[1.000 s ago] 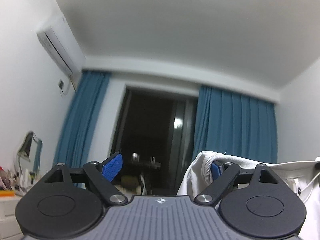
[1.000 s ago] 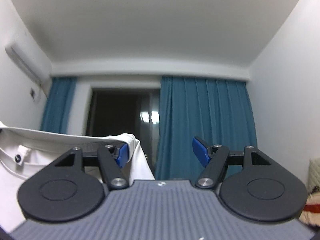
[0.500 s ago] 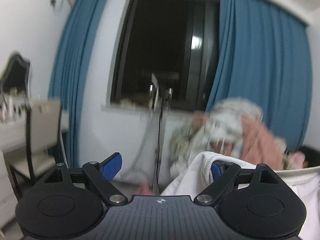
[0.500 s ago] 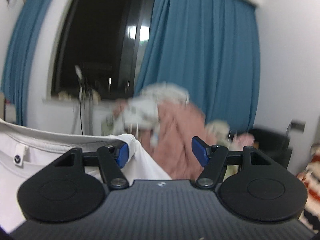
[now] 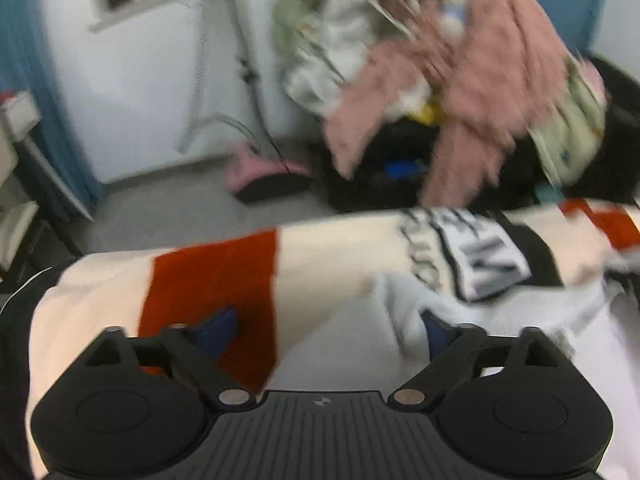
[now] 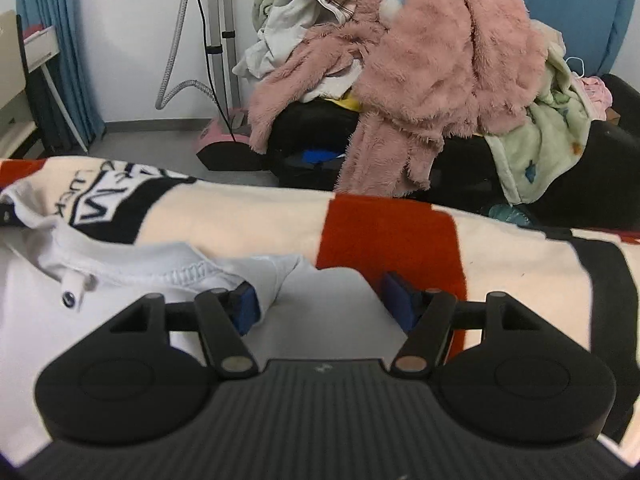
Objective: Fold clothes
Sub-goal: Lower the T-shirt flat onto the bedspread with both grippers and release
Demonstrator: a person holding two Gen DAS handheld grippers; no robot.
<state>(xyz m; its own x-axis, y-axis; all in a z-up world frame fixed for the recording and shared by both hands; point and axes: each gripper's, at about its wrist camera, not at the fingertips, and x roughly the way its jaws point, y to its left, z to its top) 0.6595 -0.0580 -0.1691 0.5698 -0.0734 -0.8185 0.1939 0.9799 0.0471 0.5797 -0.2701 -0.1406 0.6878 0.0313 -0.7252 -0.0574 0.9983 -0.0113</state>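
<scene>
Now covering striped blanket [image 6: 248, 216], stretching white shirt [image 6: 36, 320] crosswise between both claws, nearer neither; hooking its shoulders over inner fingers of left gripper [image 5: 325, 326] and right gripper [image 6: 320, 302], both gaping wide, pinching nothing.

This is a room in a home, most likely a bedroom. A bed is covered with a cream, red and black blanket [image 6: 248, 216], and a big heap of clothes [image 6: 420, 60], with a fluffy pink robe on top, is piled on a dark chair behind it. Blue curtains [image 6: 60, 52] are hung at the sides, and a clothes steamer with a grey hose [image 6: 176, 40] is stood on the grey floor by the white wall.
</scene>
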